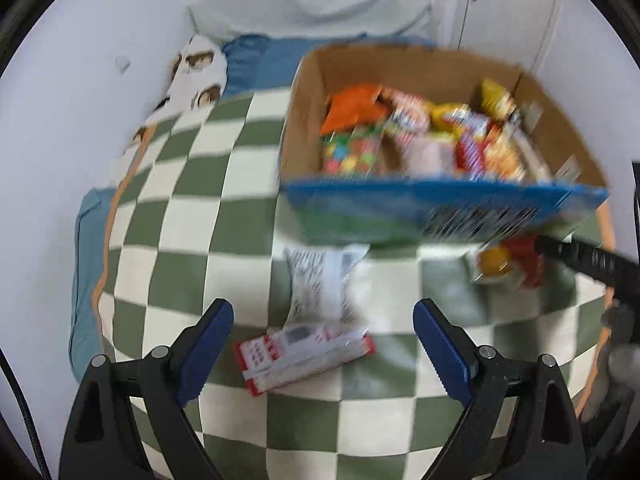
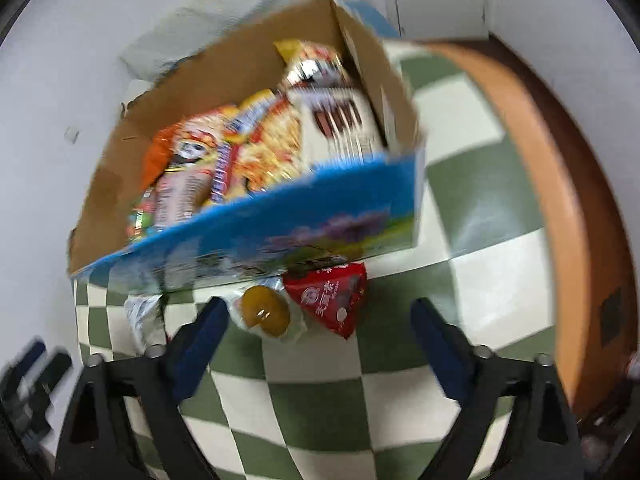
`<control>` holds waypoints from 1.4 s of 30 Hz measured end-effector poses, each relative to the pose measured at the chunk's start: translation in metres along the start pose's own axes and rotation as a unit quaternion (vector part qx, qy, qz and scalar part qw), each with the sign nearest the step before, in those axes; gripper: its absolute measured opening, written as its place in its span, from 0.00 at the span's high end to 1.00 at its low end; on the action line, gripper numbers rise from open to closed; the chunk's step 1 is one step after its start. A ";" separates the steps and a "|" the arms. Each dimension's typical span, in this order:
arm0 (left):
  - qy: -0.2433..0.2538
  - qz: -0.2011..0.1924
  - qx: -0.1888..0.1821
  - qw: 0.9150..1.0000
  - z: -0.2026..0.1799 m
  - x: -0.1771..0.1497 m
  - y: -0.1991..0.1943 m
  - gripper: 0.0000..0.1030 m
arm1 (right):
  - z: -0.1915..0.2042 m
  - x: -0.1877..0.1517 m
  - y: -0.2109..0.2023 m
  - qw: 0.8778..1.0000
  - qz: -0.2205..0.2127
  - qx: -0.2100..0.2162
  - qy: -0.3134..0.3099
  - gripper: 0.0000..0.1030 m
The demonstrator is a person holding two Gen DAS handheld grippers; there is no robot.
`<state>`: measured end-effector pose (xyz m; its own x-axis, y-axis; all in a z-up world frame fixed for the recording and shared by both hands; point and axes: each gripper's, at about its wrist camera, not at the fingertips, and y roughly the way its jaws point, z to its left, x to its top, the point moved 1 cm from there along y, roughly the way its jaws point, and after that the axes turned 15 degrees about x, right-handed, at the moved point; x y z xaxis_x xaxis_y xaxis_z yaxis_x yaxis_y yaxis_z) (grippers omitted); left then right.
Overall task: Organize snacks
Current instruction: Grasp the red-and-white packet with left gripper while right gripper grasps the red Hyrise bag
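Left gripper spread wide over a red-and-white snack pack lying flat on the checkered cloth, not touching it. Right gripper likewise agape (nothing clamped), facing a yellow jelly cup and red triangular packet just beside the snack-filled cardboard box.

The left gripper has black triangular arms with round silver screws. Its fingers carry ridged dark blue pads. The right gripper looks the same.
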<state>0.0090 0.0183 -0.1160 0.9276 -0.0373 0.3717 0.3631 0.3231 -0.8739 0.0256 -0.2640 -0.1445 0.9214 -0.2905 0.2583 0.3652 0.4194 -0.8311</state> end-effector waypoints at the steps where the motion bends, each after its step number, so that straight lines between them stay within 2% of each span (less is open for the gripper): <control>1: 0.002 0.007 0.003 1.000 0.001 -0.005 0.006 0.10 | -0.003 0.001 0.011 1.000 0.004 -0.002 0.000 0.22; 4: 0.024 0.026 0.015 0.999 0.001 -0.019 0.025 0.10 | -0.007 0.000 0.036 1.000 0.016 -0.019 -0.007 0.43; 6: 0.052 0.030 0.023 0.998 -0.002 -0.027 0.037 0.10 | -0.007 -0.005 0.040 1.000 0.004 -0.022 -0.017 0.44; 7: 0.067 0.030 0.027 0.997 -0.005 -0.031 0.041 0.10 | -0.006 -0.008 0.039 0.999 -0.001 -0.023 -0.023 0.50; 9: 0.118 0.032 0.029 0.992 -0.016 -0.039 0.052 0.10 | -0.005 -0.018 0.032 0.999 -0.007 -0.025 -0.026 0.51; 11: 0.198 0.031 0.046 0.979 -0.037 -0.050 0.065 0.10 | -0.006 -0.031 0.026 1.000 -0.003 -0.019 -0.019 0.51; 13: 0.281 0.030 0.076 0.956 -0.056 -0.064 0.080 0.10 | -0.009 -0.049 0.016 1.000 -0.002 -0.015 -0.015 0.51; 16: 0.336 0.029 0.094 0.937 -0.070 -0.071 0.093 0.10 | -0.010 -0.072 0.008 1.000 0.009 -0.016 -0.017 0.51; 19: 0.360 0.029 0.085 0.929 -0.078 -0.069 0.098 0.10 | -0.007 -0.095 0.005 0.999 0.029 -0.012 -0.020 0.51; 21: 0.365 0.038 0.070 0.928 -0.080 -0.065 0.101 0.10 | -0.004 -0.106 0.007 0.999 0.040 -0.010 -0.025 0.51; 23: 0.342 0.050 0.047 0.937 -0.077 -0.059 0.104 0.18 | 0.002 -0.121 0.008 0.998 0.049 -0.005 -0.029 0.51; 24: 0.319 0.068 0.030 0.945 -0.074 -0.056 0.106 0.28 | 0.003 -0.121 0.010 0.998 0.053 -0.004 -0.032 0.51; 25: 0.284 0.091 0.015 0.954 -0.069 -0.053 0.109 0.33 | 0.006 -0.125 0.012 0.998 0.055 -0.004 -0.037 0.51; 27: 0.214 0.133 0.000 0.968 -0.058 -0.051 0.110 0.38 | 0.009 -0.130 0.015 0.997 0.059 -0.006 -0.044 0.51; 29: 0.169 0.167 -0.018 0.971 -0.052 -0.054 0.110 0.40 | 0.011 -0.130 0.016 0.997 0.060 -0.008 -0.047 0.51; 31: 0.114 0.214 -0.058 0.968 -0.046 -0.062 0.109 0.40 | 0.011 -0.133 0.015 0.997 0.062 -0.008 -0.050 0.51; 32: 0.088 0.244 -0.086 0.962 -0.045 -0.066 0.111 0.40 | 0.013 -0.132 0.016 0.997 0.063 -0.007 -0.050 0.51; 34: 0.039 0.314 -0.150 0.937 -0.045 -0.079 0.119 0.39 | 0.012 -0.133 0.016 0.997 0.065 -0.006 -0.051 0.51; 35: 0.036 0.329 -0.160 0.930 -0.047 -0.083 0.122 0.39 | 0.012 -0.131 0.019 0.996 0.067 -0.006 -0.052 0.51; 36: 0.044 0.327 -0.156 0.931 -0.049 -0.084 0.122 0.39 | 0.012 -0.131 0.020 0.996 0.068 -0.006 -0.053 0.51; 38: 0.072 0.302 -0.140 0.940 -0.052 -0.083 0.112 0.39 | 0.011 -0.128 0.022 0.996 0.074 -0.006 -0.055 0.50; 39: 0.093 0.273 -0.137 0.948 -0.053 -0.079 0.100 0.39 | 0.013 -0.125 0.026 0.995 0.079 -0.006 -0.055 0.49; 41: 0.135 0.230 -0.123 0.956 -0.054 -0.070 0.084 0.39 | 0.013 -0.125 0.028 0.995 0.084 -0.004 -0.053 0.44; 42: 0.172 0.198 -0.091 0.961 -0.055 -0.066 0.077 0.35 | 0.012 -0.125 0.028 0.995 0.090 -0.002 -0.050 0.42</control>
<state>-0.0197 -0.0067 -0.2249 0.9585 -0.2671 -0.0993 -0.0439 0.2061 -0.9775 -0.0775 -0.2058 -0.1942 0.9805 -0.1242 0.1524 0.1927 0.4527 -0.8706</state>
